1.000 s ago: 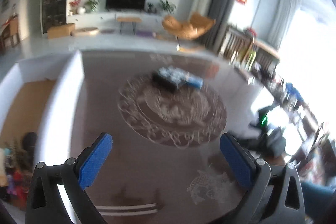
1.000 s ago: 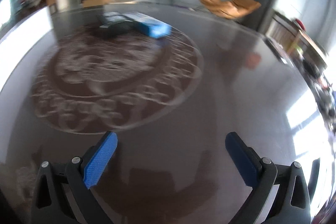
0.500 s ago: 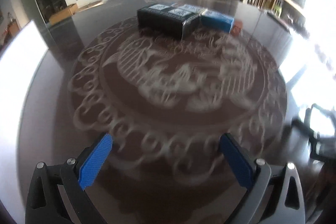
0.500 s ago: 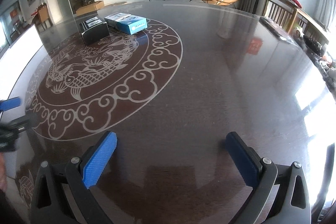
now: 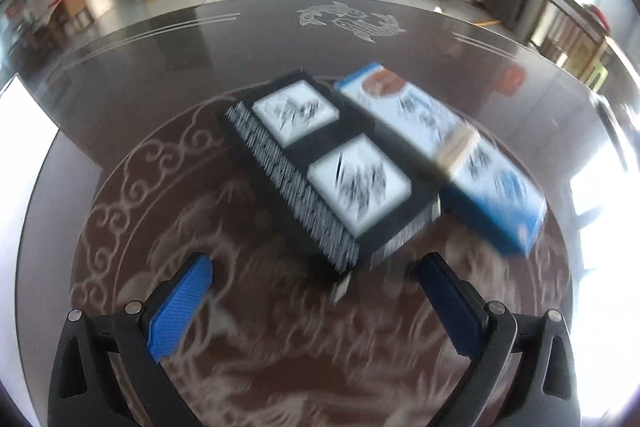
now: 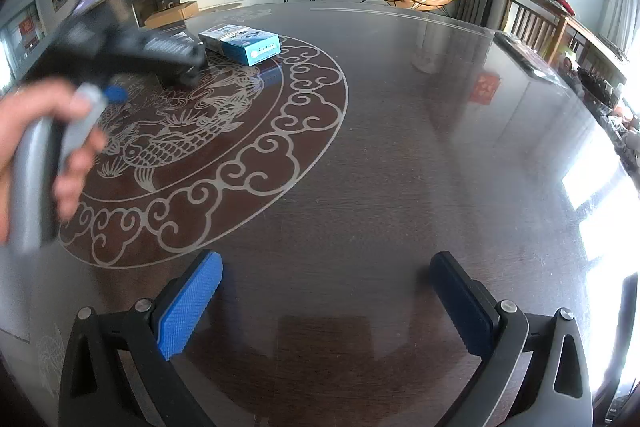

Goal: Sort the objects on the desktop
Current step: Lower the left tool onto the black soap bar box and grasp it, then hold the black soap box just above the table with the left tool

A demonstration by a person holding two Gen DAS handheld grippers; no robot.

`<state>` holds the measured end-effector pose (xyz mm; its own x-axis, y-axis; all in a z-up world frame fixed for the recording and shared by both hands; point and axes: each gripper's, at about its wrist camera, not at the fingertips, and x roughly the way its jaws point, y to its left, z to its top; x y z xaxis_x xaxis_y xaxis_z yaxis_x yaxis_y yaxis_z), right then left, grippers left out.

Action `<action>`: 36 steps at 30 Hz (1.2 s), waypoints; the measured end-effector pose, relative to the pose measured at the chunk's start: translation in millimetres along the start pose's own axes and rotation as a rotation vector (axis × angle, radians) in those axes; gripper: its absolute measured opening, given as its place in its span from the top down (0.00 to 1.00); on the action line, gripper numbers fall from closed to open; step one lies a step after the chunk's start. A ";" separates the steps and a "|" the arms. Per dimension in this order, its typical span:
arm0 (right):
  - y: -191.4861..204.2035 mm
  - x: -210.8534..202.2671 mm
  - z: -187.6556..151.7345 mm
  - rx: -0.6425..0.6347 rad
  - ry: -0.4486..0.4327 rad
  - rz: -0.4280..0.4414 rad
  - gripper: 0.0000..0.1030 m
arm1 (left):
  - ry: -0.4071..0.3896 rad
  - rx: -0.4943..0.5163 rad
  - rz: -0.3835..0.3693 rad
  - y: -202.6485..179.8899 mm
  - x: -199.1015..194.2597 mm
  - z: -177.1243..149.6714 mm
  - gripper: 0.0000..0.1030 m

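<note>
A long black box [image 5: 320, 171] with two white labels lies on the dark round table [image 5: 160, 75], with a long blue box [image 5: 448, 147] lying alongside its right. My left gripper [image 5: 314, 297] is open and empty, just short of the black box's near end. In the right wrist view the blue box [image 6: 248, 45] sits far left, the black box mostly hidden behind the left gripper body. My right gripper [image 6: 326, 301] is open and empty over the bare near part of the table [image 6: 400, 147].
The table has a pale dragon and cloud inlay [image 6: 240, 155]. A hand [image 6: 44, 147] holds the left gripper's handle at the left of the right wrist view. Chairs [image 6: 536, 23] stand at the table's far right edge.
My left gripper has moved forward across the table until it is close to the black box. My right gripper has stayed in place. Both stay open.
</note>
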<state>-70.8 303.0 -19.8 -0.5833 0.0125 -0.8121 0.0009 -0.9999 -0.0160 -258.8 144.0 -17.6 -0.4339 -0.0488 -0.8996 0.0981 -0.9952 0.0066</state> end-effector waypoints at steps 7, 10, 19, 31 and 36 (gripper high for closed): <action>0.6 0.1 -0.1 0.001 0.000 -0.001 0.00 | 0.004 -0.067 0.034 -3.5 11.8 27.0 0.00; 0.7 0.1 -0.1 0.001 0.000 -0.001 0.00 | -0.001 -0.017 0.010 0.4 12.7 32.6 0.00; 1.1 0.0 0.0 0.002 0.001 -0.002 0.00 | -0.145 0.047 -0.009 52.3 -8.5 8.9 0.43; 1.6 -0.1 0.0 0.003 0.001 -0.002 0.00 | -0.197 0.091 -0.041 159.3 -64.4 -107.1 0.43; 1.7 -0.1 0.0 0.003 0.001 -0.002 0.00 | -0.215 0.073 -0.036 177.9 -68.6 -121.4 0.43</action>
<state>-70.7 301.3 -19.8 -0.5829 0.0149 -0.8124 -0.0031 -0.9999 -0.0161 -102.8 -19.3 -7.7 -0.6173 -0.0227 -0.7864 0.0173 -0.9997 0.0153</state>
